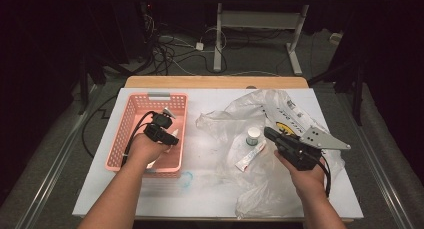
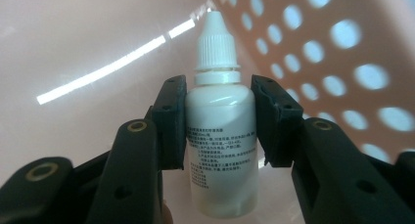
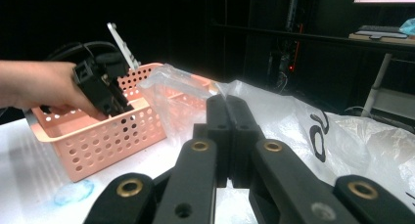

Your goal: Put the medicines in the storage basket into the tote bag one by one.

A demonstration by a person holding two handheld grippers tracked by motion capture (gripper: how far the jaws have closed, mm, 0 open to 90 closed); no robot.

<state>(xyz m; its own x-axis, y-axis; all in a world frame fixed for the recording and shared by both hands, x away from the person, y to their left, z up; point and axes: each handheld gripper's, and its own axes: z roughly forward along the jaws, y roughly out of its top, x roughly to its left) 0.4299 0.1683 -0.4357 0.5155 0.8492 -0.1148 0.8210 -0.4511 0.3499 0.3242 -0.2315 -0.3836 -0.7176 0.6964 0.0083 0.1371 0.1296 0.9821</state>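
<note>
Pointing basketward, dropper bottle point(image 2: 220, 136), seemingly lengthwise.

Overhead light falls brightly on the white table point(image 1: 210, 189), while the room beyond is nearly black. In the left gripper view a streak of glare crosses the pink basket wall point(image 2: 98, 43) beyond the jaws, and the dropper bottle point(image 2: 220, 126) between them is sharp. The right gripper view is dim, its near jaws soft, the plastic bag point(image 3: 342, 136) ahead glowing.
</note>
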